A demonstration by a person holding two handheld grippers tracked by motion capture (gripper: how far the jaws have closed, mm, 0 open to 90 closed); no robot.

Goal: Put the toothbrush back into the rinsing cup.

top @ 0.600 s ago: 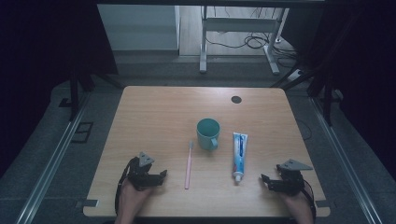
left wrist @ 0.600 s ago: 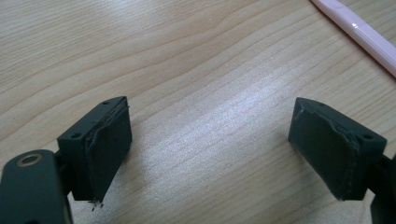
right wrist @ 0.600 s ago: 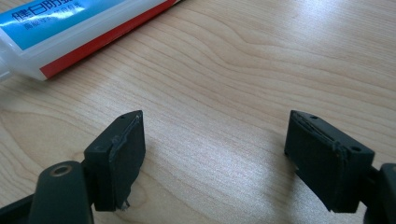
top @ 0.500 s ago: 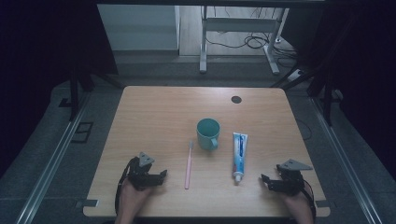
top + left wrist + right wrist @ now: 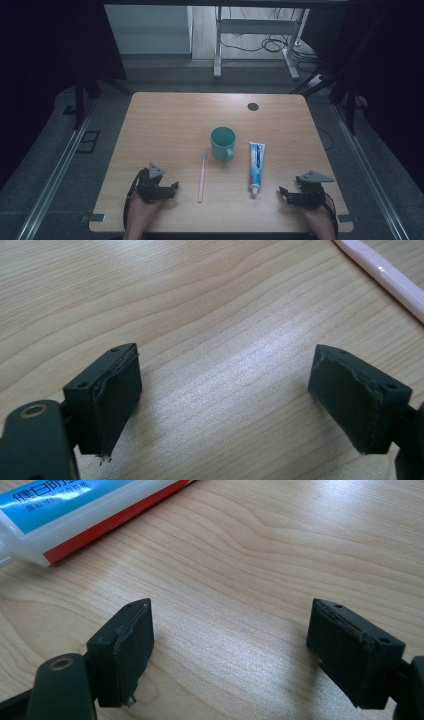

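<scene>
A teal mug [image 5: 222,142] stands upright near the middle of the wooden table [image 5: 165,120]. To its left lies a pink toothbrush [image 5: 202,171], also seen at the top right of the left gripper view as a pink toothbrush handle [image 5: 385,276]. A white and blue toothpaste tube [image 5: 256,165] lies to the mug's right; the tube [image 5: 75,510] crosses the top left of the right gripper view. My left gripper [image 5: 172,188] rests at the near left, open, jaws wide over bare wood [image 5: 225,395]. My right gripper [image 5: 283,194] rests at the near right, open with nothing between its jaws [image 5: 230,645].
A small dark round grommet [image 5: 253,106] sits at the table's far right. Beyond the table are a metal desk frame [image 5: 255,30] and cables [image 5: 272,45] on the floor. Rails [image 5: 57,175] run along both sides of the table.
</scene>
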